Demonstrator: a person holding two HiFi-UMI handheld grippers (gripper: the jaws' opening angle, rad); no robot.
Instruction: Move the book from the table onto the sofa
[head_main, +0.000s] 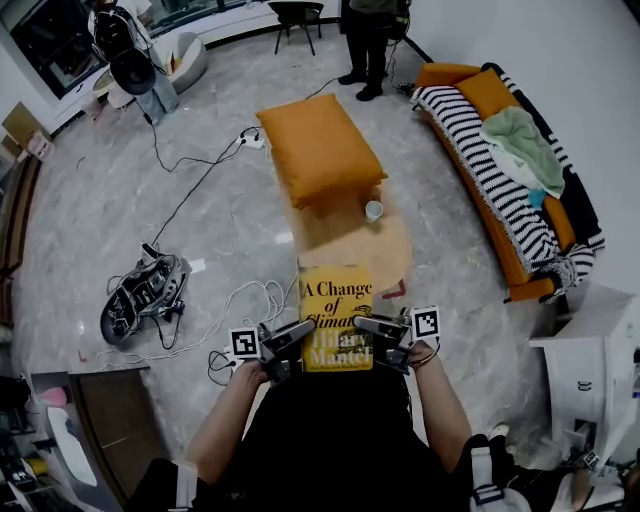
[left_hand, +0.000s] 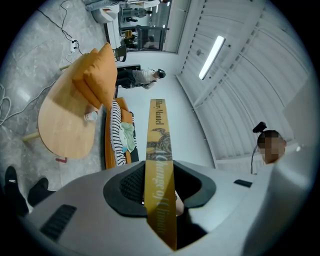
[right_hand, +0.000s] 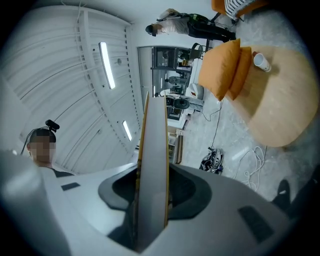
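The yellow book (head_main: 337, 310) is being held up in front of the person, at the near end of the wooden table (head_main: 350, 238). It is not lying on the sofa (head_main: 497, 240), which is standing well apart on the right.

In the head view, the two grippers are covering the lower part of the cover, so some of the words are hiding. The jaws are hard to make out there. The person's arms are being cut off at the bottom edge.

The left gripper (head_main: 297, 335) is clamping the book's left side. Its own view is showing the spine squeezed between its jaws. The right gripper (head_main: 372, 326) is clamping the right side. Its own view is showing the pale page edges squeezed between its jaws. Only the head view is showing the front cover.

An orange cushion (head_main: 320, 148) and a small white cup (head_main: 374, 210) are sitting on the table. A striped blanket (head_main: 490, 170) is lying over the sofa.
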